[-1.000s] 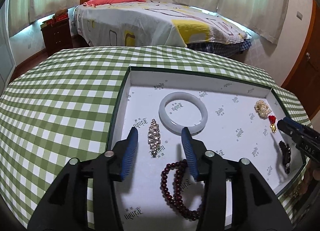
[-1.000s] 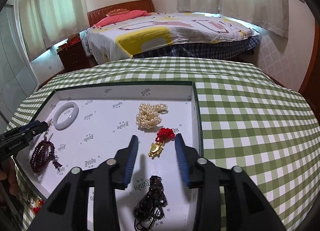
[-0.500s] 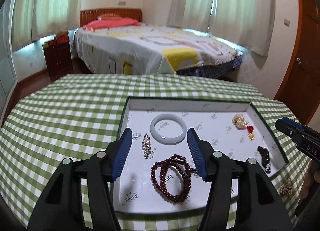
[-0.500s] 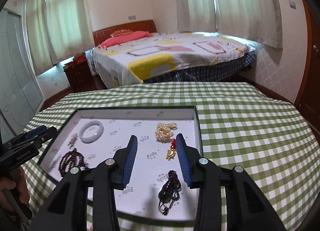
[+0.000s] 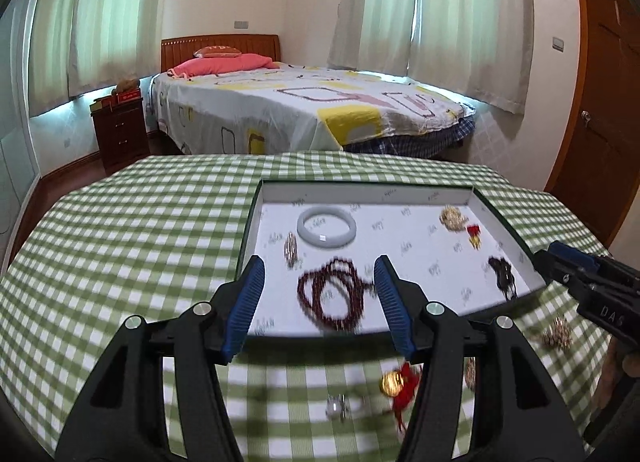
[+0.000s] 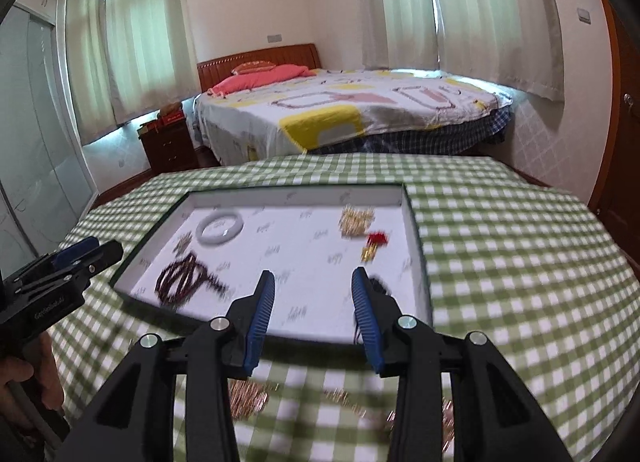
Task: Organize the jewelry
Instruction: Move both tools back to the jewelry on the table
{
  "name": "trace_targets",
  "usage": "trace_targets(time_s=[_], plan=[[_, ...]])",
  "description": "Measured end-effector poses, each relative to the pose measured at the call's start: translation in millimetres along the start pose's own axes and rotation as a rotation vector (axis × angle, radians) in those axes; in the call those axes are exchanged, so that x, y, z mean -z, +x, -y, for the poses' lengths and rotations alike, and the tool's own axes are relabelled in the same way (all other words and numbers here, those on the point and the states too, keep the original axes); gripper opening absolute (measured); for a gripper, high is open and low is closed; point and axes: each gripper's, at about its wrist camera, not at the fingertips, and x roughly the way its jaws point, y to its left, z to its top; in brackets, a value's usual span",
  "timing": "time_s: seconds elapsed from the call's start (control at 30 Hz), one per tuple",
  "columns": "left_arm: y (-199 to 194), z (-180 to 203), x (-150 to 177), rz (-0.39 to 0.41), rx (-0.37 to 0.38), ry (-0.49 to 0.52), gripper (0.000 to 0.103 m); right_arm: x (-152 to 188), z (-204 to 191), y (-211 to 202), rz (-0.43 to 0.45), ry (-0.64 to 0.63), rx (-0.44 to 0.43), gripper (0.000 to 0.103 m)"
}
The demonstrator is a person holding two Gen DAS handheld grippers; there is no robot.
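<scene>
A white tray with a dark green rim [image 5: 360, 186] [image 6: 296, 193] lies on the checked cloth. In it lie a white bangle [image 5: 326, 227] [image 6: 220, 227], a dark red bead bracelet [image 5: 332, 298] [image 6: 180, 280], a sparkly brooch [image 5: 291, 248], a pearl cluster [image 5: 452, 217] [image 6: 356, 219], a red-tasselled gold charm [image 5: 474, 234] [image 6: 374, 244] and a dark bead string [image 5: 502, 276]. My left gripper [image 5: 319, 266] hovers open over the tray's front edge, holding nothing. My right gripper [image 6: 313, 276] also stands open and empty above the near right part of the tray.
Loose pieces lie on the green checked tablecloth [image 5: 120, 242] in front of the tray: a gold coin with red tassel [image 5: 394, 382], a small silvery piece [image 5: 338, 408] and gold clusters [image 5: 556, 336] [image 6: 246, 400]. A bed [image 5: 304, 109] stands beyond the table.
Both grippers have drawn back and upward from the tray, bringing its front edge and the loose jewelry on the cloth into view. The left jaws stand a little wider than a second ago.
</scene>
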Motion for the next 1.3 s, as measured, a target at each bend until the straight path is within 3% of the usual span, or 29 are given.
trace_targets(time_s=[0.33, 0.83, 0.9, 0.93, 1.07, 1.13, 1.3], plan=[[-12.7, -1.1, 36.7, -0.048, -0.017, -0.008, 0.056, 45.1, -27.5, 4.1, -0.092, -0.028, -0.053, 0.040], [-15.4, -13.6, 53.7, -0.105, -0.040, -0.035, 0.056, 62.0, -45.8, 28.9, -0.217, -0.084, -0.046, 0.041], [-14.4, -12.6, 55.1, -0.114, -0.036, -0.036, 0.056, 62.8, -48.8, 28.7, -0.219, -0.107, -0.033, 0.036], [-14.1, -11.2, 56.1, -0.120, -0.033, -0.032, 0.056, 63.3, -48.8, 27.9, -0.218, -0.111, -0.033, 0.028], [-10.7, -3.8, 59.4, -0.141, -0.018, -0.014, 0.056, 64.5, -46.2, 25.0, -0.214, -0.105, -0.049, 0.023], [-9.1, -0.7, 60.9, -0.151, -0.011, -0.007, 0.056, 63.3, -42.9, 21.7, -0.198, -0.095, -0.053, 0.016], [0.9, 1.8, 63.5, -0.200, 0.007, -0.023, 0.053, 62.0, -36.6, 19.7, -0.191, -0.082, -0.052, 0.015]])
